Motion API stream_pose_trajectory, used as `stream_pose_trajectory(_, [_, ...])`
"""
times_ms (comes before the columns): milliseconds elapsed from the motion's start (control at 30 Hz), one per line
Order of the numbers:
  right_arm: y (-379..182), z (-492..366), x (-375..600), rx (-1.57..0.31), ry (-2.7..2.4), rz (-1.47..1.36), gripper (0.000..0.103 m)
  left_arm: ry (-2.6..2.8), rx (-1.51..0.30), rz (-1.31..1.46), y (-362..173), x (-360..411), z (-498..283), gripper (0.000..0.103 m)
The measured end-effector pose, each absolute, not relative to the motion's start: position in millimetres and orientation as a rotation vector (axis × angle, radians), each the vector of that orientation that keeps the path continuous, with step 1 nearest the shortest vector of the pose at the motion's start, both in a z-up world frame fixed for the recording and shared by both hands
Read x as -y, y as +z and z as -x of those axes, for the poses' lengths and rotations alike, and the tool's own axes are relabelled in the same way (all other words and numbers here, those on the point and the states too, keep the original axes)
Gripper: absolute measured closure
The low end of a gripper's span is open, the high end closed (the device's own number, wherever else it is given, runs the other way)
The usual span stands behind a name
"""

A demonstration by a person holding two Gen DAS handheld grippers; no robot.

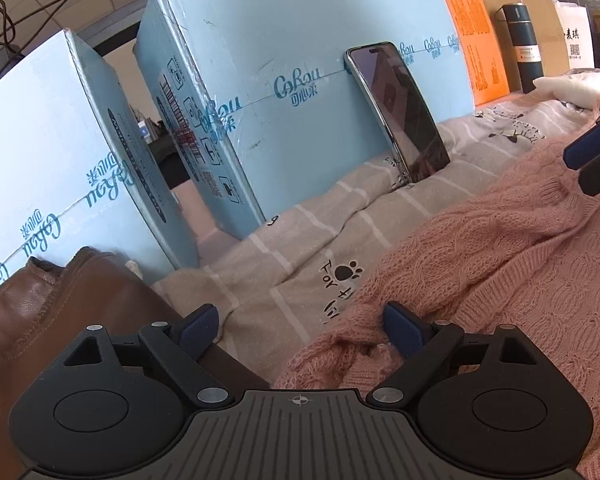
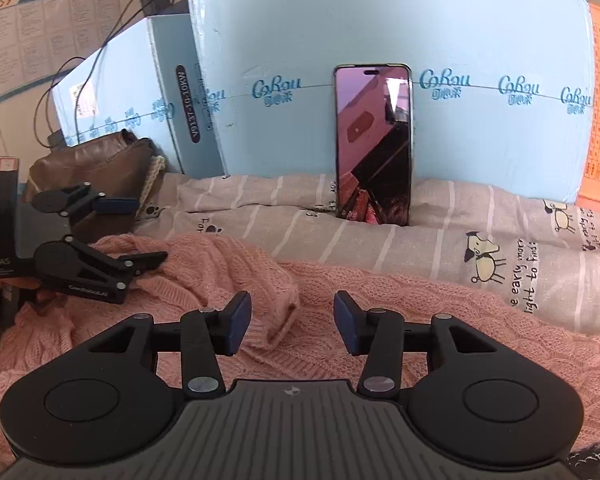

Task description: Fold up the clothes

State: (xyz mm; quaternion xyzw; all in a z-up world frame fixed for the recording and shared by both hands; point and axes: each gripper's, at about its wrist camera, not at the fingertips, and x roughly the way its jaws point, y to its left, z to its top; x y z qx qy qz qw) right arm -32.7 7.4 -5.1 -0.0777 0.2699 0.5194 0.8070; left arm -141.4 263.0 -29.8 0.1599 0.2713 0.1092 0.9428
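Plainly, the right tool (image 2: 292,322) stands parted with nothing pinched; a rumpled fold of the pink sweater (image 2: 380,300) lies between its pads without touching them. The left tool (image 1: 300,330) is spread wide and grips nothing either: its right pad rests against a bunched edge of the knit, its left pad hangs over the printed sheet (image 1: 300,248).

The sweater sprawls across the near part of the surface, over the sheet, its left side heaped in loose folds toward the left edge, beside a brown leather bag (image 1: 52,312). It looks to be a light, soft cable knit, limp and stretchy, so it should sag and drag when lifted rather than hold a line. The open stitches could snag on a pad corner. It is not slippery or fragile, though a thin pinch may pull only one layer.

Best holds are probably the firmer ribbed parts, such as a cuff, hem or shoulder seam, with one tool at each end so the fold stays straight.

Along the far edge stand pale blue boxes (image 2: 460,40), with a phone (image 2: 374,144) propped against one.
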Motion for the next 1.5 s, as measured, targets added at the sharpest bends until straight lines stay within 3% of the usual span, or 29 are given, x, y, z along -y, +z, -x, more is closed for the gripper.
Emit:
stream_pose_trajectory(200, [-9, 54, 3, -0.721, 1.33, 0.113, 0.06, 0.251, -0.438, -0.316, -2, -263, 165, 0.011])
stream_pose_trajectory(433, [-28, 89, -7, -0.774, 1.4, 0.253, 0.059, 0.261, -0.31, -0.332, 26, -236, 210, 0.011])
stream_pose_trajectory(567, [-24, 107, 2, -0.671, 1.399, 0.287, 0.083, 0.252, -0.279, -0.332, 28, -220, 241, 0.011])
stream_pose_trajectory(633, [-16, 109, 14, -0.629, 1.387, 0.243, 0.084, 0.242, -0.263, -0.326, 28, -213, 259, 0.011])
stream_pose_trajectory(933, [32, 136, 80, -0.532, 1.349, -0.002, 0.084, 0.248, -0.243, -0.226, 16, -209, 304, 0.01])
stream_pose_trajectory(1200, [20, 156, 81, -0.58, 1.149, -0.03, 0.084, 0.12, -0.141, -0.111, 12, -192, 336, 0.003])
stream_pose_trajectory(1400, [-1, 141, 72, -0.617, 1.023, -0.02, 0.084, 0.152, -0.298, -0.219, -7, -168, 318, 0.002])
stream_pose_trajectory(1433, [-3, 140, 71, -0.624, 1.013, -0.011, 0.081, 0.169, -0.316, -0.245, -9, -165, 315, 0.002])
stream_pose_trajectory(1500, [-6, 139, 68, -0.623, 0.977, 0.022, 0.065, 0.146, -0.322, -0.262, -9, -163, 315, 0.002])
